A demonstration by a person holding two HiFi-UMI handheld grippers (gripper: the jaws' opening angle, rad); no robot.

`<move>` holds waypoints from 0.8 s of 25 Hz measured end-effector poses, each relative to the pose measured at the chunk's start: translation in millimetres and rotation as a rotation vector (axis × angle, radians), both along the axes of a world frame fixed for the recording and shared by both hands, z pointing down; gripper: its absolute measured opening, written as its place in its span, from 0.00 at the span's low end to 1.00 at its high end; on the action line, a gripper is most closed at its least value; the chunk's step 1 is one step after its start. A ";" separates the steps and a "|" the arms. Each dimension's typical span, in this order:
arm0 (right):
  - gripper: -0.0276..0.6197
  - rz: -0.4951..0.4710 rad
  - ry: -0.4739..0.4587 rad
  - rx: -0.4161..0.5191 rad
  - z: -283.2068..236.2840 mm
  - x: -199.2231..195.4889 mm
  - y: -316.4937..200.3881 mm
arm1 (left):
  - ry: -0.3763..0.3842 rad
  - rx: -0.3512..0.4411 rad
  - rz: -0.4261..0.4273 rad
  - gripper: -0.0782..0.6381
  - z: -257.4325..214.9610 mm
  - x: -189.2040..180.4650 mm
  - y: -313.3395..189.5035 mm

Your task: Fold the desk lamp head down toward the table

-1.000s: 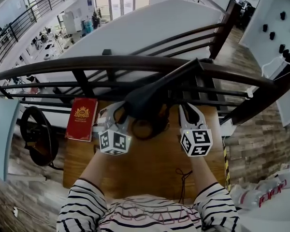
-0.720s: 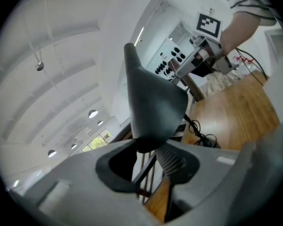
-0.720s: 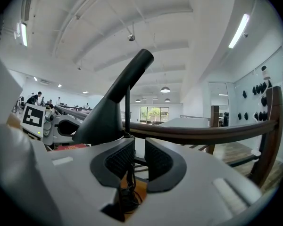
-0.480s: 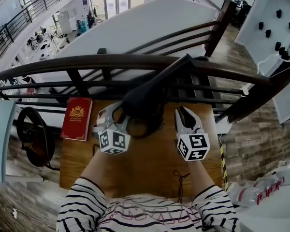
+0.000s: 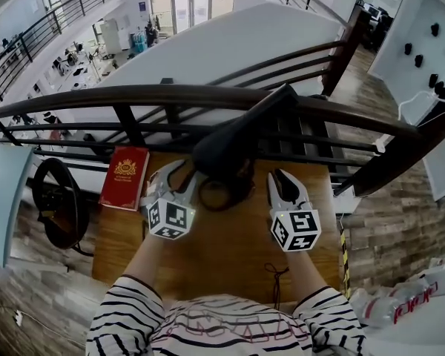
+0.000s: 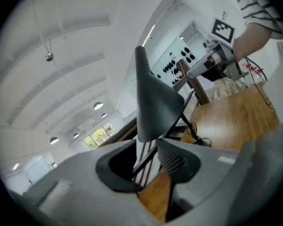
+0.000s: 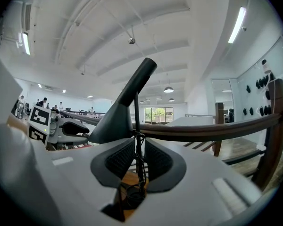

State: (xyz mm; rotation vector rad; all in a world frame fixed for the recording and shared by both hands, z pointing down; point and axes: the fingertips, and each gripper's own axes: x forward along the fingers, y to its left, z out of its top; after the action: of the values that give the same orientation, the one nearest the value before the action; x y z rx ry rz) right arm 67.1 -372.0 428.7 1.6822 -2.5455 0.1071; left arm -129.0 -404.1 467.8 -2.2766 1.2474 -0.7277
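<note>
A black desk lamp stands at the far edge of the wooden table (image 5: 230, 251). Its cone-shaped head (image 5: 230, 145) tilts over the round base (image 5: 221, 193). My left gripper (image 5: 179, 178) sits just left of the base, below the head. Its jaws are opening, with nothing between them. In the left gripper view the lamp head (image 6: 153, 107) rises just beyond that gripper (image 6: 148, 161). My right gripper (image 5: 284, 184) is apart from the lamp, on its right. Its jaws (image 7: 137, 157) stand narrowly apart, and the thin stem (image 7: 137, 112) shows through the gap, further off.
A dark wooden railing (image 5: 133, 97) runs right behind the table's far edge, close to the lamp. A red book (image 5: 125, 178) lies at the table's left. A thin black cord (image 5: 277, 274) lies on the near part. A black round seat (image 5: 55, 206) stands on the floor at the left.
Both grippers have drawn back a little from the lamp toward me. The left jaws, earlier tucked under the lamp head, now stand wider and clear of it. The lamp itself looks unmoved.
</note>
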 end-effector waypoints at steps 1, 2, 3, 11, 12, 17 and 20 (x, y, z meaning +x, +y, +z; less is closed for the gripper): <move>0.14 -0.007 -0.004 0.001 -0.6 -0.6 3.9 | 0.019 0.003 -0.012 0.30 -3.6 -2.3 5.2; 0.14 -0.013 -0.008 0.002 -1.0 -1.0 8.2 | 0.038 0.007 -0.024 0.29 -7.6 -4.6 10.9; 0.14 -0.018 -0.013 0.003 -1.3 -1.3 12.9 | 0.058 0.011 -0.035 0.28 -11.7 -6.5 17.1; 0.10 -0.072 -0.048 0.015 -4.1 2.5 59.1 | 0.222 0.025 -0.123 0.17 -31.3 -10.7 79.0; 0.09 -0.080 -0.054 0.017 -4.6 3.2 65.4 | 0.242 0.029 -0.132 0.15 -33.5 -10.2 87.2; 0.06 -0.130 -0.072 0.027 -6.6 2.9 96.6 | 0.345 0.039 -0.185 0.12 -43.3 -11.1 129.1; 0.05 -0.155 -0.081 0.026 -4.7 4.8 116.3 | 0.394 0.035 -0.208 0.12 -42.2 -8.2 155.5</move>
State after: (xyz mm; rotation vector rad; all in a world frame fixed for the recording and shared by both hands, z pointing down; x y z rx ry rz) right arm 71.9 -255.8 424.0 1.5118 -2.7368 0.1338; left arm -137.1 -248.6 425.6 -2.3568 1.6793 -0.3248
